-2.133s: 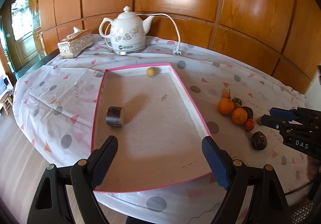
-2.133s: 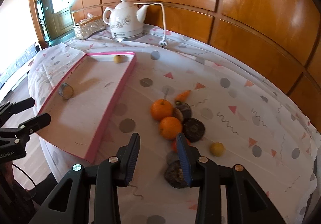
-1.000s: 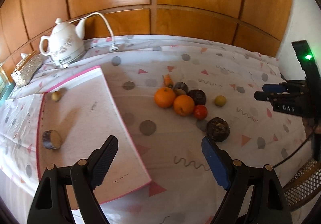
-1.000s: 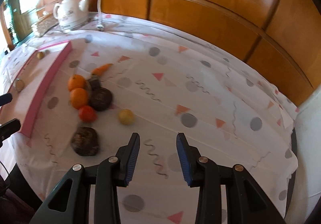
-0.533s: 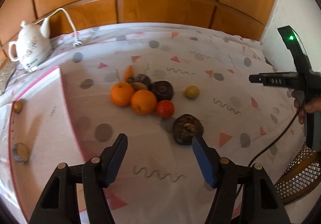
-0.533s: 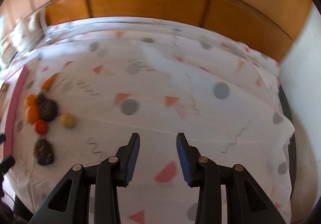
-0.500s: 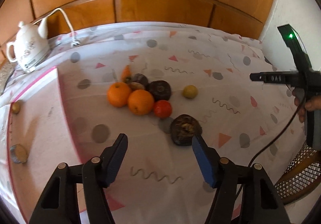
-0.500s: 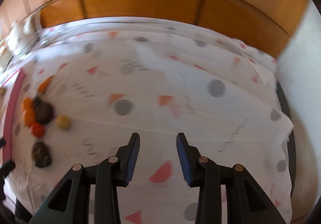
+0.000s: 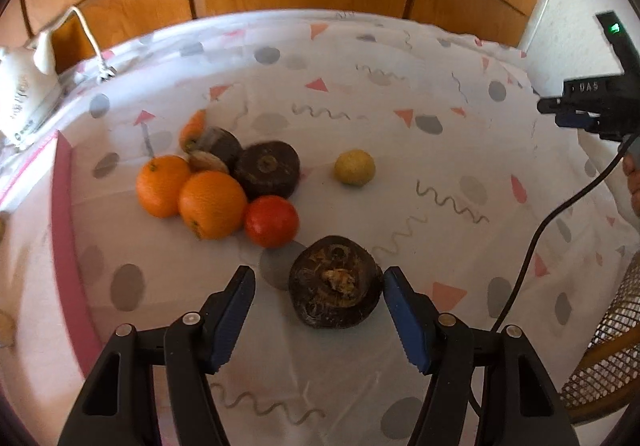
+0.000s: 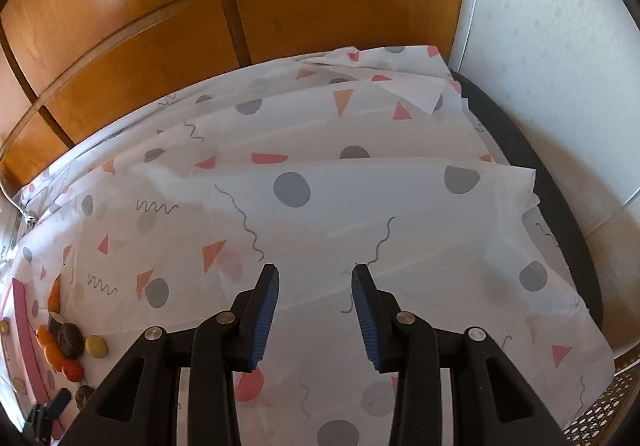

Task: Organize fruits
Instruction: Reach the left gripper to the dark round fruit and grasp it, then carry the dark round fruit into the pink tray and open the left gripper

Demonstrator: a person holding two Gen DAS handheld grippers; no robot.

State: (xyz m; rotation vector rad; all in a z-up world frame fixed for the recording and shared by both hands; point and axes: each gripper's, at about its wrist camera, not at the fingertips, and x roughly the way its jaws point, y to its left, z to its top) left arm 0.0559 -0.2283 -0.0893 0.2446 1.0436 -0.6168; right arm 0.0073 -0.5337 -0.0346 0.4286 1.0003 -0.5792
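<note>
your left claw [image 9: 316, 300] has just been closing, still released around the dark, rough, round fruit [image 9: 335, 288] on the tabletop [image 9: 400, 174]; your right claw [image 10: 315, 300] hangs released, grasping nothing

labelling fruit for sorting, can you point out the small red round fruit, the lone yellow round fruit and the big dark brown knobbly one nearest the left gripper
small red round fruit [image 9: 272, 221]: left wrist view, middle of its skin
lone yellow round fruit [image 9: 355, 168]: left wrist view, its centre
big dark brown knobbly fruit [image 9: 335, 287]: left wrist view, its top face

Left tongs [image 9: 316, 300] lower, narrower, now flanking dark round fruit [image 9: 335, 287].
</note>
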